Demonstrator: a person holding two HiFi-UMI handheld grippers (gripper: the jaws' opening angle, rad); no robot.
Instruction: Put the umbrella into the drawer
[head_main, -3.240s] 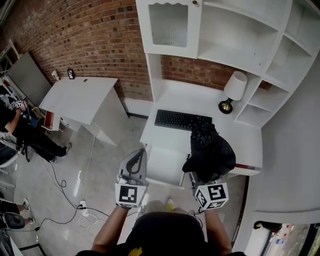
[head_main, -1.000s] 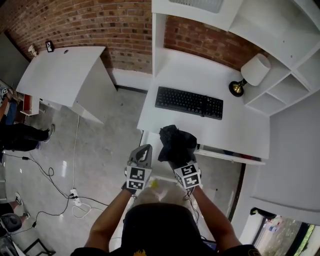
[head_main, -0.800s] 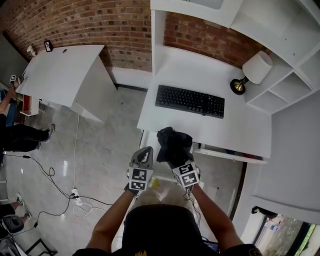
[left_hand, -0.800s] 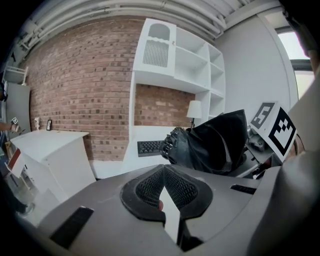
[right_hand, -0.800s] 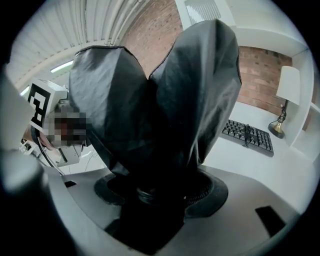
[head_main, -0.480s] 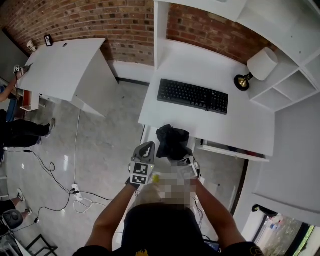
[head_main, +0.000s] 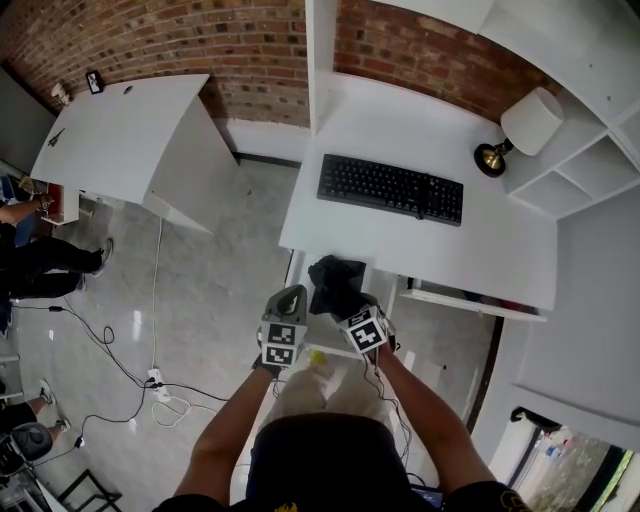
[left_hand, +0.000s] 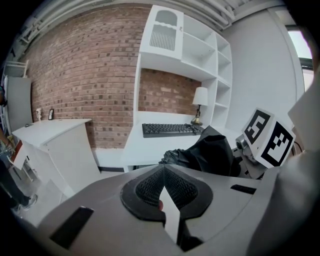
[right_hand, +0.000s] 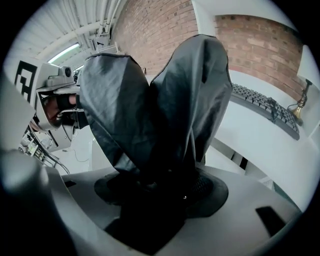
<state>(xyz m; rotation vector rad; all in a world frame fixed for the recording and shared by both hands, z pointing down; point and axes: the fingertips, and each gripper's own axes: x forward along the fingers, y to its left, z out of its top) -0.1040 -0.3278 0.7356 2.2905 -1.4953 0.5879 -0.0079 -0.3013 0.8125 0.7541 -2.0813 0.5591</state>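
The black folded umbrella stands up out of my right gripper, which is shut on its lower end. In the right gripper view the umbrella's dark fabric fills the space above the right gripper. It hangs over the open white drawer under the desk's front edge. My left gripper is close beside it on the left, shut with nothing between its pads. In the left gripper view, the left gripper has the umbrella just to its right.
The white desk carries a black keyboard and a lamp. A white side table stands at the left, with cables on the floor. A person sits at the far left.
The right gripper with the umbrella has come from the desk's right front to the left and lower, over the drawer. The left gripper has stayed close beside it, shut.
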